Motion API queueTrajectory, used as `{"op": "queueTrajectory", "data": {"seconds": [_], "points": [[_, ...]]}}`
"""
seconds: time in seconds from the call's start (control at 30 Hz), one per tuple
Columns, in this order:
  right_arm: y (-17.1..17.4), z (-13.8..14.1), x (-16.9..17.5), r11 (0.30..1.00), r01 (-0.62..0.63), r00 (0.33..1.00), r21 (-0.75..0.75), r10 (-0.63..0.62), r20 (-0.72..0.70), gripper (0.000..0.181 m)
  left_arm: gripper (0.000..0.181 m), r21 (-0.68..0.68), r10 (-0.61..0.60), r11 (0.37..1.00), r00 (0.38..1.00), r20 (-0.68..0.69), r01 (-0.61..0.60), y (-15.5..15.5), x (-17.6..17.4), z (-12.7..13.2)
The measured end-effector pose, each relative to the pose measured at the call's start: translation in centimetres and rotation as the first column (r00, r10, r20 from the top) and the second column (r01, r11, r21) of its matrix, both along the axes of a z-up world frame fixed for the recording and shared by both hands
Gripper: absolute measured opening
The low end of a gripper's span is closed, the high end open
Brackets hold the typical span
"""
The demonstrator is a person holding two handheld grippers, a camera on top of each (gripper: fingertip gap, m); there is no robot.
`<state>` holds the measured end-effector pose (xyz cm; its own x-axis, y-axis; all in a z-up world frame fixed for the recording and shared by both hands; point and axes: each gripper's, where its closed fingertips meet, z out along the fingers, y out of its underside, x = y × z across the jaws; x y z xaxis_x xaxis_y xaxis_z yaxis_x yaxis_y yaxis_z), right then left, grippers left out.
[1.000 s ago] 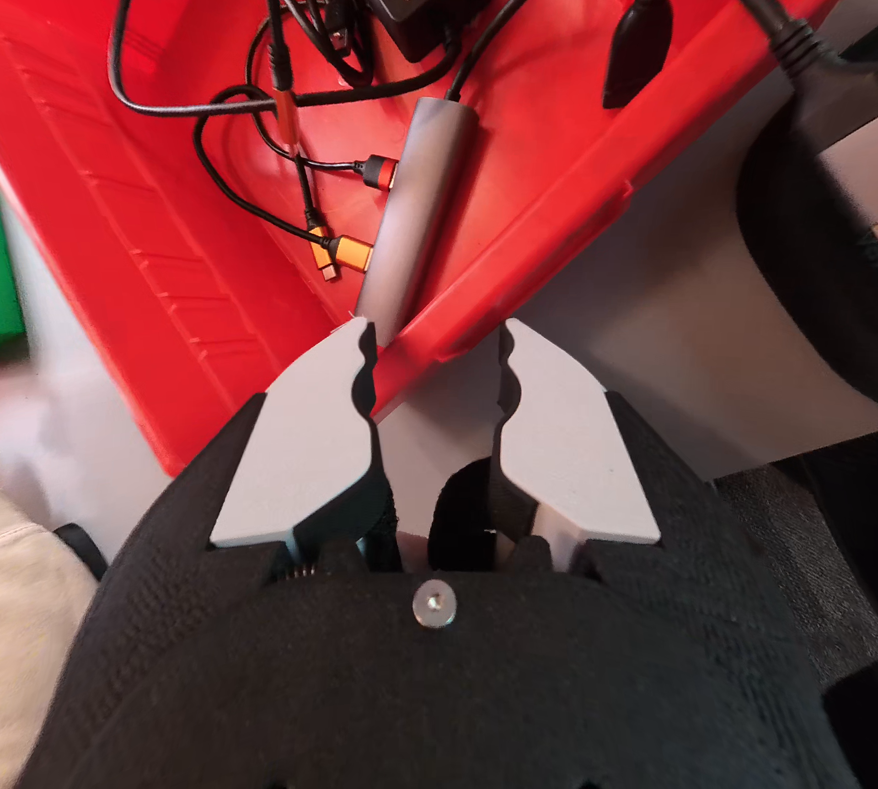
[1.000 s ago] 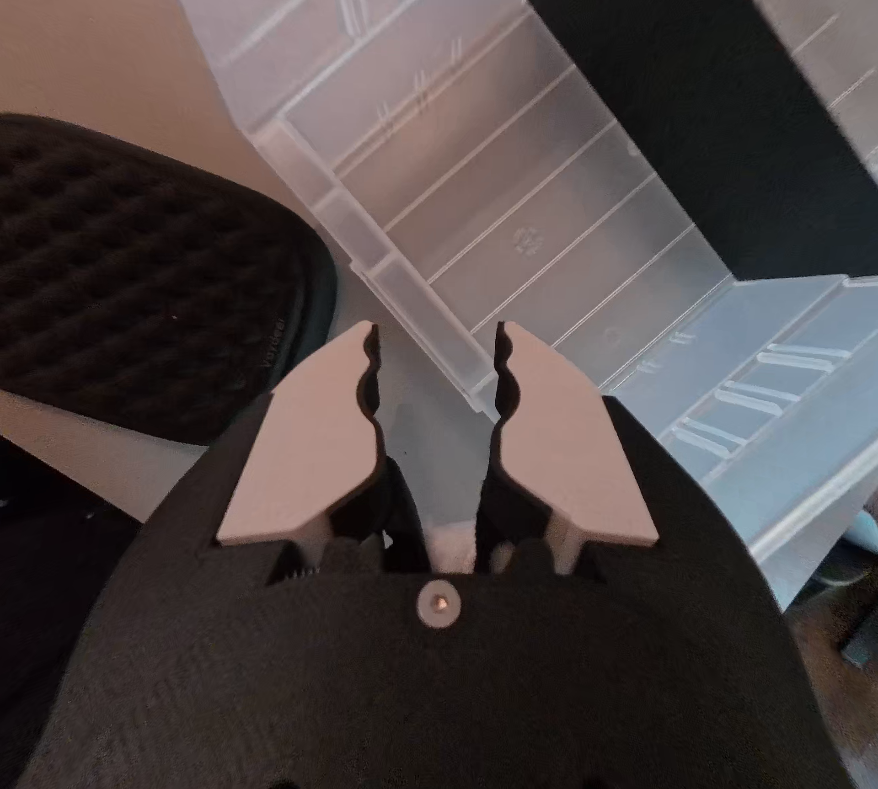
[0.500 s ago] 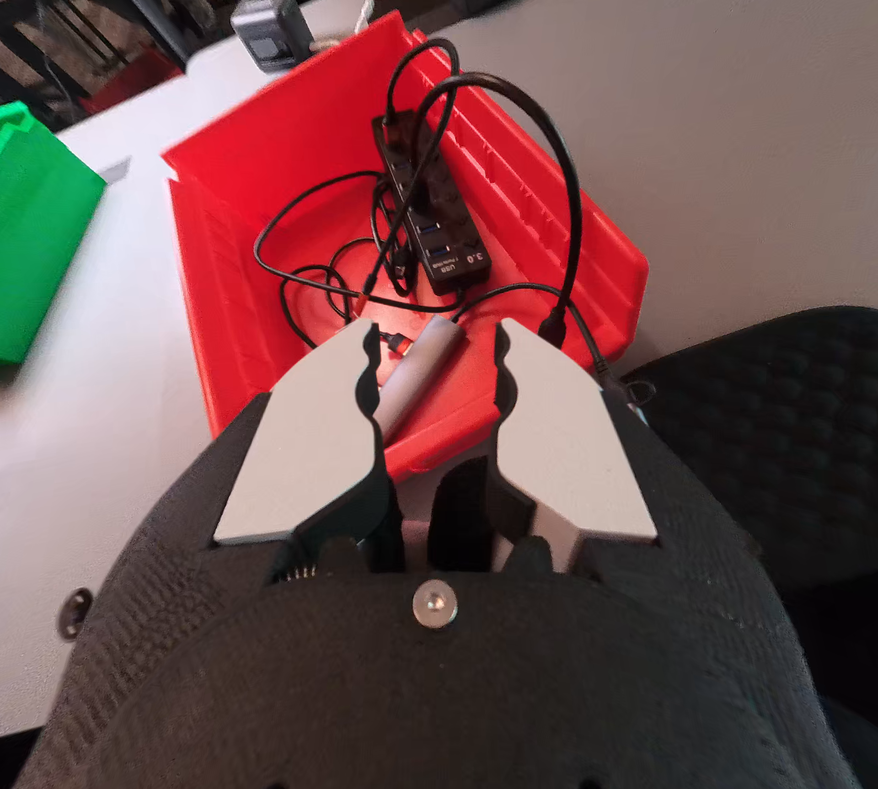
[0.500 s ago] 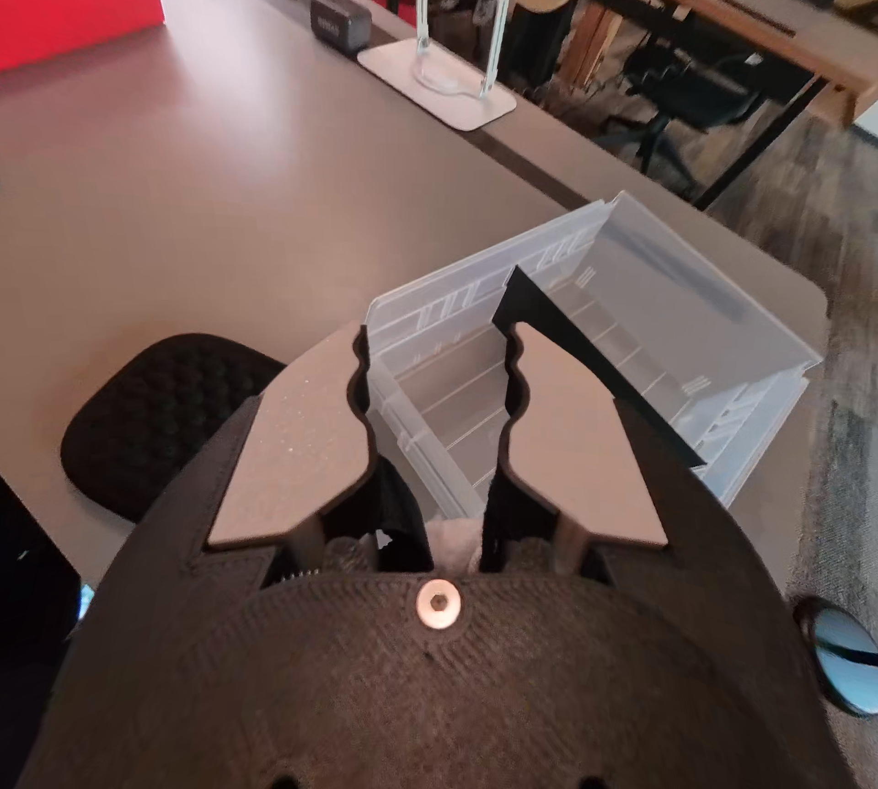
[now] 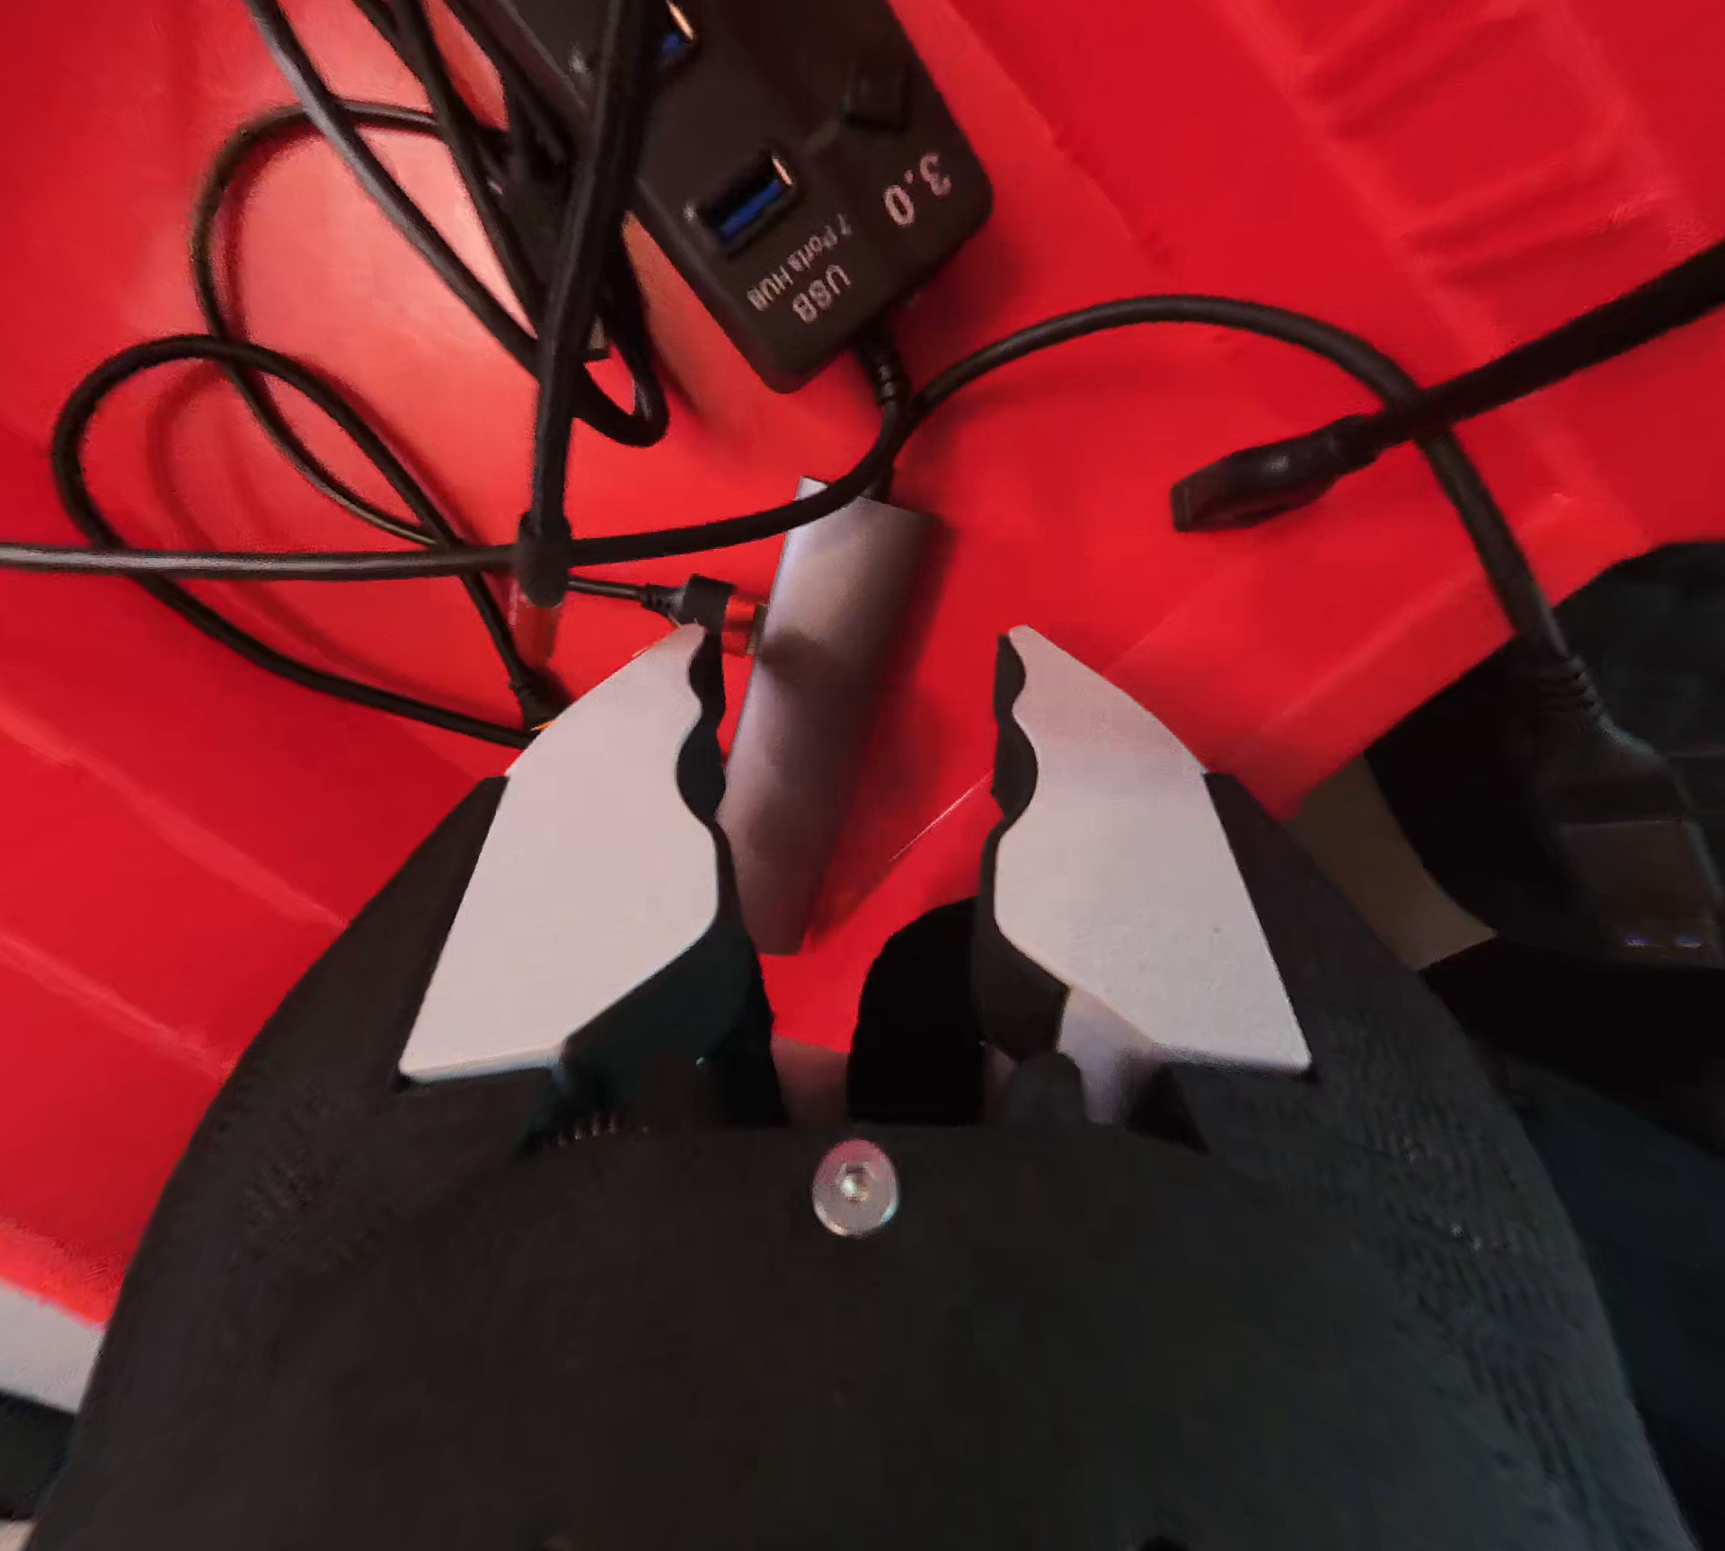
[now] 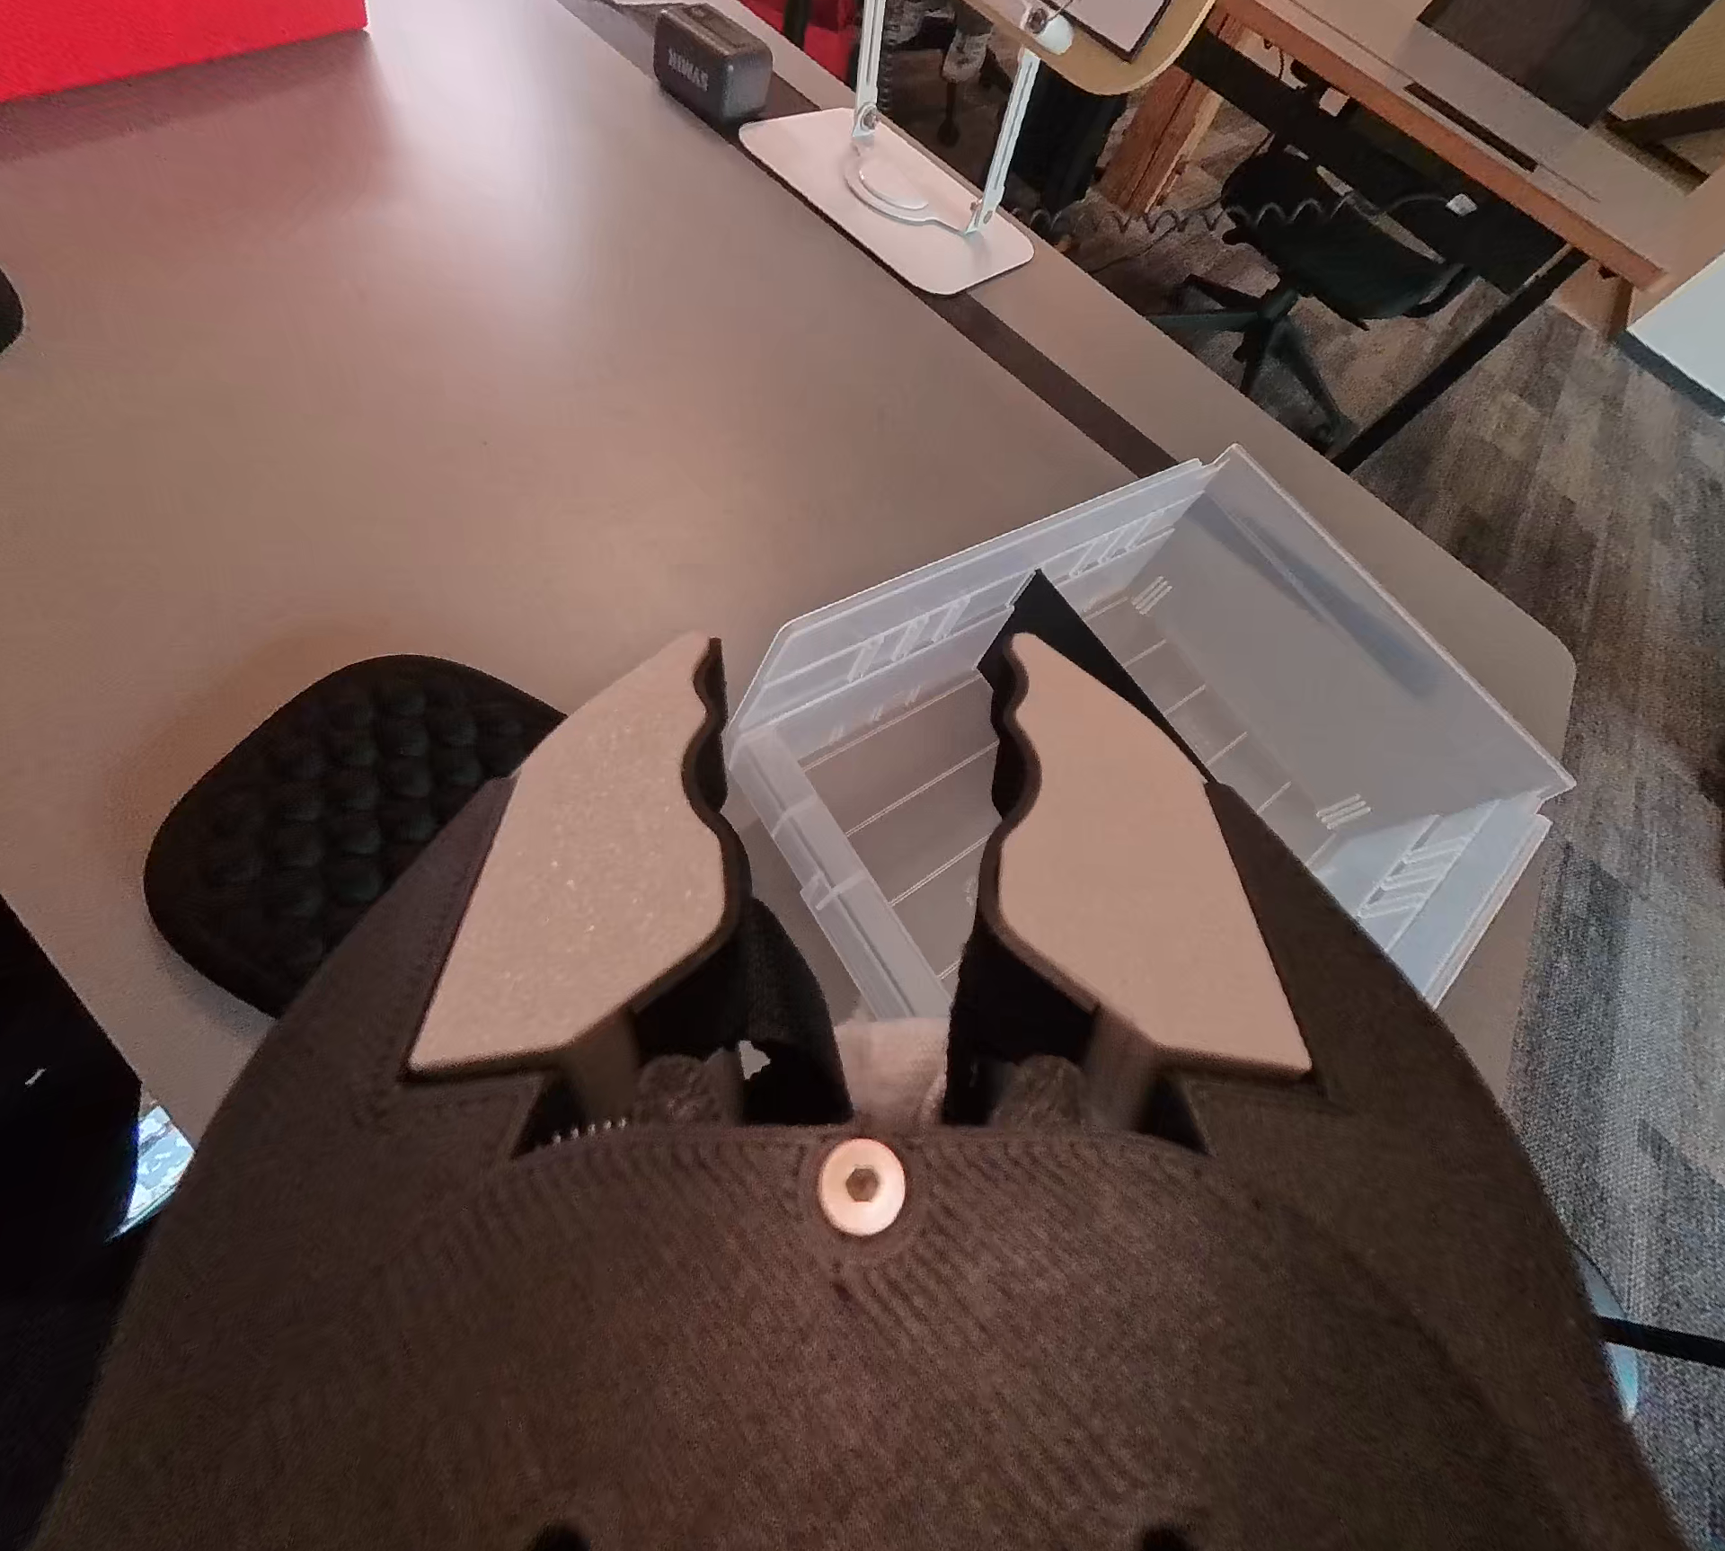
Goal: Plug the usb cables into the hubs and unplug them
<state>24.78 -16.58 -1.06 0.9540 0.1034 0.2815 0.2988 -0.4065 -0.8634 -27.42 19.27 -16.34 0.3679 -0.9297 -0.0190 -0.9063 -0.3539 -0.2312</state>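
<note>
Reaching into the red bin (image 5: 1307, 59) for the grey hub (image 5: 821, 722).

Left view: our left claw (image 5: 854, 647) is spread, empty, straddling the grey hub; a red-tipped plug (image 5: 723, 605) sits in its side and loose black cables (image 5: 308, 563) crowd the black hub (image 5: 821, 199), so we judge a snag or nudged hub likely. Right view: our right claw (image 6: 854, 657) is spread, empty, well apart above a clear box (image 6: 1213, 666) and black pad (image 6: 327, 806).

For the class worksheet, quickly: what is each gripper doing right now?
Left gripper: open, empty, over the grey hub.
Right gripper: open, empty.
</note>
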Motion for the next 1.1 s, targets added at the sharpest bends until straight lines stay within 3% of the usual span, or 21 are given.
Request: {"op": "queueTrajectory", "data": {"seconds": [0.1,0.2,0.3,0.5,0.63,0.9,1.0,1.1], "points": [[-0.2,-0.2,0.0,1.0,0.003,1.0,-0.01,-0.003,0.01,0.055,0.063,-0.065,-0.018,0.998,0.992,-0.126,0.01,0.1,-1.7,-1.9],[-0.3,-0.1,0.0,1.0,0.004,1.0,-0.001,-0.004,0.015,0.055,0.065,-0.049,-0.052,0.998,0.994,-0.097,0.048,0.7,-0.9,-1.8],[-0.2,-0.1,0.2,1.0,0.011,1.0,-0.001,-0.011,0.021,0.055,0.049,-0.043,-0.162,0.986,0.982,-0.093,0.158,0.2,-0.4,-1.7],[-0.3,0.1,0.2,1.0,0.017,0.999,0.012,-0.017,0.039,0.054,0.048,0.153,-0.184,0.962,0.954,-0.238,0.224,0.6,-1.5,-0.5],[-0.6,0.6,0.3,0.999,0.018,0.998,0.037,-0.02,0.052,0.053,0.048,0.321,-0.143,0.922,0.961,-0.238,0.216,0.7,-1.8,3.2],[-0.9,1.2,0.4,0.997,0.029,0.997,0.073,-0.034,0.07,0.052,0.048,0.599,-0.064,0.773,0.964,-0.258,0.212,0.2,-1.8,10.4],[-1.0,1.3,0.5,0.997,0.031,0.996,0.077,-0.037,0.076,0.052,0.048,0.692,-0.042,0.69,0.967,-0.251,0.21,0.1,-1.4,12.8],[-0.9,1.3,0.4,0.996,0.03,0.996,0.079,-0.036,0.078,0.052,0.047,0.806,-0.017,0.561,0.976,-0.218,0.19,0.2,-0.9,15.9]]}}
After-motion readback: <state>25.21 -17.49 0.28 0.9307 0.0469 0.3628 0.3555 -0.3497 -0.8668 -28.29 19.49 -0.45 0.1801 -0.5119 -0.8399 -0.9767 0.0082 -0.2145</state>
